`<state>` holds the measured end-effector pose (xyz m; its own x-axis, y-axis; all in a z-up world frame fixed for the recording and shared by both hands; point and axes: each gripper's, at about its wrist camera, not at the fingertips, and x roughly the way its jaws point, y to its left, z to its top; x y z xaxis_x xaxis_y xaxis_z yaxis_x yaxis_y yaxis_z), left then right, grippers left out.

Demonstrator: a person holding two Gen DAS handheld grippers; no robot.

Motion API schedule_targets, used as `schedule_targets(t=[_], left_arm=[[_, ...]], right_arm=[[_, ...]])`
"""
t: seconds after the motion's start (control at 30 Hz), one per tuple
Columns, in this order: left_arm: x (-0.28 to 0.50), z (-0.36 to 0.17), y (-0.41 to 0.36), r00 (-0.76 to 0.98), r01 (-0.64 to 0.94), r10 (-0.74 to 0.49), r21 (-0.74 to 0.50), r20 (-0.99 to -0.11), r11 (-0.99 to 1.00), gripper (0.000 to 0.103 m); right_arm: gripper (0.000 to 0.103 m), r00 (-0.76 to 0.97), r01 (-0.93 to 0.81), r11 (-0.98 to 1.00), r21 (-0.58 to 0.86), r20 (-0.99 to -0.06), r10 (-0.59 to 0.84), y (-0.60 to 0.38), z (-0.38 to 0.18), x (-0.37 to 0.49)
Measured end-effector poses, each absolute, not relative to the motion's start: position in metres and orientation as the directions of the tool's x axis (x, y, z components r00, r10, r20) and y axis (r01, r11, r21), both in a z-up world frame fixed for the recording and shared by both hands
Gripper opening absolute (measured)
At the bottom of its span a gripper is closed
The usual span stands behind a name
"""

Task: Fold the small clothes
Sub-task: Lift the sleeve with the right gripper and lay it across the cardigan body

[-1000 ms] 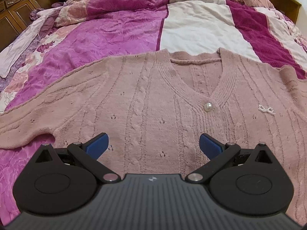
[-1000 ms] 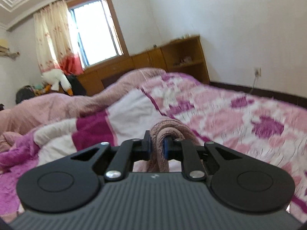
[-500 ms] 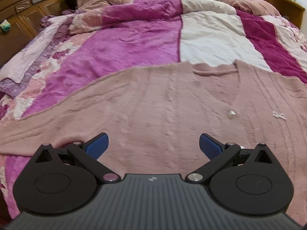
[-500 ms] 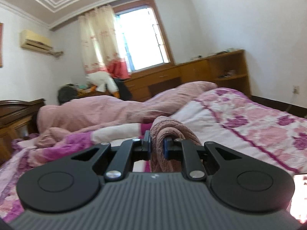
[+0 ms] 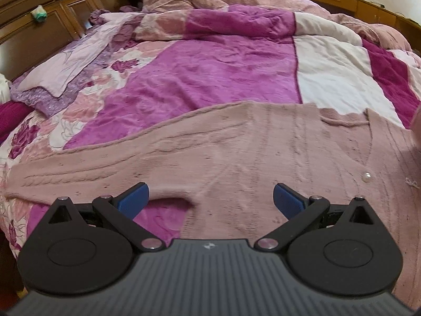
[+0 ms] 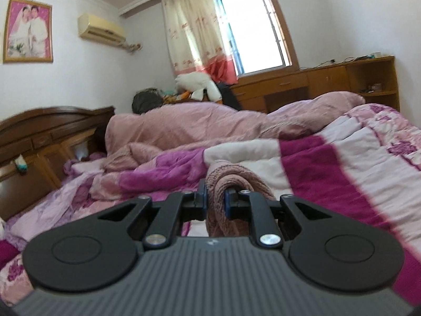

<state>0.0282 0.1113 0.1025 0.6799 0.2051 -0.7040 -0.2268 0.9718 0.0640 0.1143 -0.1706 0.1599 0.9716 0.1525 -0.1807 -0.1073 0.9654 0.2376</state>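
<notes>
Slippage is the main worry: the right gripper (image 6: 215, 202) is clenched on a thick bunched fold of the pink cardigan (image 5: 263, 163), prob. its sleeve or side, and the knit bulges round both pads. If the fold is carried across w/ too quick a sweep, the loose stitch could creep out of the pinch and drop short, leaving a crooked fold. Drag is the second risk — the cardigan lies flat on the soft quilt (image 5: 210, 79), so pulling one side could slide the whole garment or ruck it up, esp. as nothing pins the body.

Left gripper (image 5: 210, 202) is released, jaws spread wide, nothing between them. Relative to the pearl button (image 5: 367, 176): the cardigan's body spreads all round it, the neckline just beyond it toward the headboard (image 5: 39, 26), and the other sleeve runs well away from it toward the picture's left. Left gripper hangs over the sleeve-body junction, on the sleeve side of the button — can't tell if it touches the knit.
</notes>
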Motion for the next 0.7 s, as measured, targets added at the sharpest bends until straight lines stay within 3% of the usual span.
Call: schedule_targets(t=[0.43, 0.7], left_arm=[[0.039, 0.082, 0.14, 0.626, -0.274, 0.233, 0.07, -0.744, 0.959, 0.103], [0.042, 0.074, 0.153, 0.613, -0.298, 0.239, 0.06, -0.753, 0.953, 0.103]], right_arm=[[0.016, 0.864, -0.188, 0.952, 0.243, -0.419, 0.278, -0.075, 0.063, 0.148], [0.016, 0.809, -0.218, 0.94, 0.261, -0.491, 0.324, -0.052, 0.029, 0.152]])
